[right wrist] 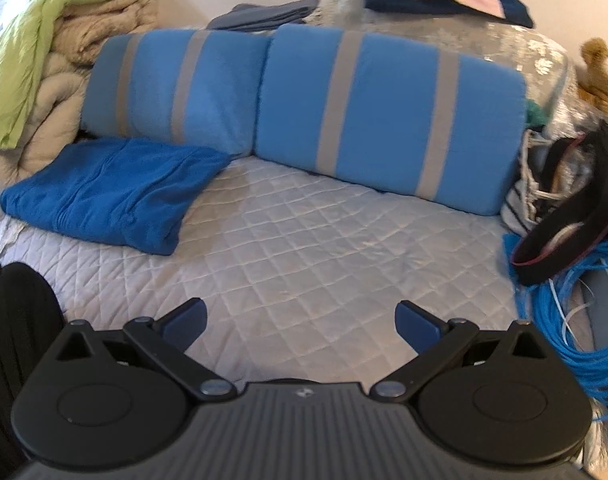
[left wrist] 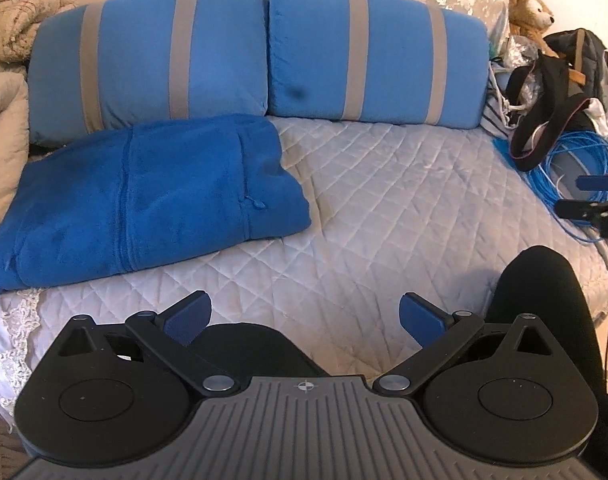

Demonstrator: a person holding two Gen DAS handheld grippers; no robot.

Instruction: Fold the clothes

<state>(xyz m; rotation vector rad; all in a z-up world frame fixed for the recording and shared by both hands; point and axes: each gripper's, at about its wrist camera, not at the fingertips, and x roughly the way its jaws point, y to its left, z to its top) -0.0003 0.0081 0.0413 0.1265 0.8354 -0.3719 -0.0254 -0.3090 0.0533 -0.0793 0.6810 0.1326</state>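
The folded blue fleece garment lies far left on the bed, apparently set aside as finished; left gripper and right gripper hover wide, empty.

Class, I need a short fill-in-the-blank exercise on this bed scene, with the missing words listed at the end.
1. The folded blue garment lies on the quilted cover in front of the ____ of the two striped pillows.
2. Both the left gripper and the right gripper have their jaws ____.
3. The stripes on the blue pillows are ____ in colour.
4. The coiled cable beside the black bag is ____.

Missing words: left; open; grey; blue
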